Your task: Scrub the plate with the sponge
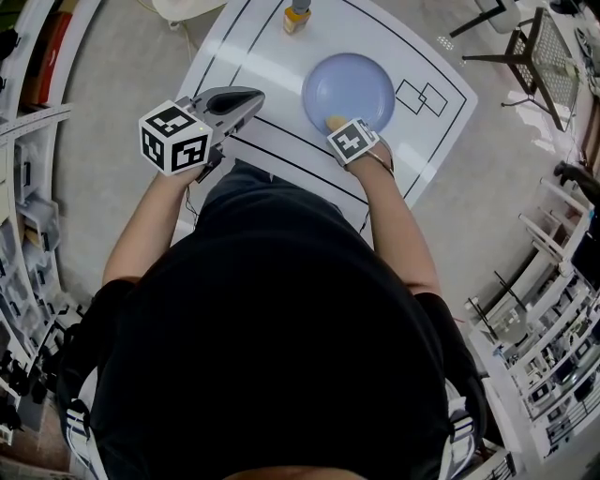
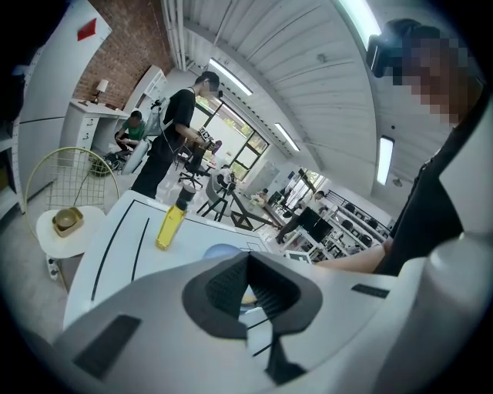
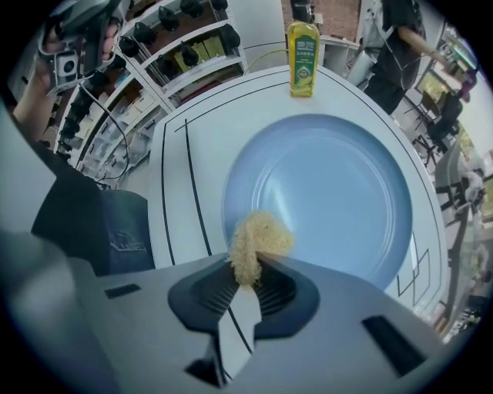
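A pale blue plate point(image 1: 352, 86) point(image 3: 339, 185) lies on the white table point(image 1: 253, 56), empty and flat. My right gripper point(image 1: 340, 127) point(image 3: 250, 271) is at the plate's near rim, shut on a yellowish sponge point(image 1: 335, 123) point(image 3: 259, 240). The sponge's tuft pokes out over the near-left inner edge of the plate. My left gripper point(image 1: 253, 97) point(image 2: 248, 263) hovers over the table left of the plate, apart from it. Its jaws are together with nothing in them. In the left gripper view only a sliver of the plate point(image 2: 223, 250) shows beyond the jaws.
A bottle of yellow liquid point(image 1: 297, 17) point(image 3: 303, 48) point(image 2: 171, 223) stands at the table's far edge. Black lines and two square outlines point(image 1: 422, 97) mark the tabletop. A small round side table with a bowl point(image 2: 68, 222) stands to the left. Shelves, black stands point(image 1: 530, 47) and people surround the table.
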`<state>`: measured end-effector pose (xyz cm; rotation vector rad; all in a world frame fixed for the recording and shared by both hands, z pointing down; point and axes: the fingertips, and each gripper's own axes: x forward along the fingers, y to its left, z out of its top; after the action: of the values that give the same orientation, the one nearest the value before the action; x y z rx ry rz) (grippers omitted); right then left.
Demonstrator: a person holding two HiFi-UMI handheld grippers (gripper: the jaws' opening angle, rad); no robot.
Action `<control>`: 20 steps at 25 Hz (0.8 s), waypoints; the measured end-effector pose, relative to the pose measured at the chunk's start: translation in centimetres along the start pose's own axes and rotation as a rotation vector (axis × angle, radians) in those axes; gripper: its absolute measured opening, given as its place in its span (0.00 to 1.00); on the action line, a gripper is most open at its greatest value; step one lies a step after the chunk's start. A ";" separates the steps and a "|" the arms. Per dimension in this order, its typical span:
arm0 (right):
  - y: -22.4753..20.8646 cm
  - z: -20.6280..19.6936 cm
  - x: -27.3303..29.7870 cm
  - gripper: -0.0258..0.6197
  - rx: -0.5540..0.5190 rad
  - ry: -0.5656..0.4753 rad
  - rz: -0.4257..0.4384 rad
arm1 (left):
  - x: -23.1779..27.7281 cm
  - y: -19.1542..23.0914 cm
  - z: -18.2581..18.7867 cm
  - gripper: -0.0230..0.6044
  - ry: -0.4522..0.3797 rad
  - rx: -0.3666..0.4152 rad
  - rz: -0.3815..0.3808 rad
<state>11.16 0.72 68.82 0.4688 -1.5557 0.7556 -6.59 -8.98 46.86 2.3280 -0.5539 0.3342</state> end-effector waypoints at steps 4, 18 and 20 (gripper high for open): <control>0.8 1.4 0.0 0.11 -0.025 -0.021 0.023 | -0.3 0.2 0.0 0.05 -0.001 -0.002 0.004; 0.8 5.0 -0.2 0.11 -0.029 -0.101 0.032 | -0.2 1.3 0.2 0.05 0.006 -0.013 0.008; 0.7 5.2 -0.4 0.11 -0.029 -0.114 0.024 | -0.2 1.3 0.2 0.05 0.006 -0.014 0.006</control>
<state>7.03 -2.47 68.32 0.4795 -1.6789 0.7347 -7.39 -9.91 47.40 2.3112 -0.5580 0.3392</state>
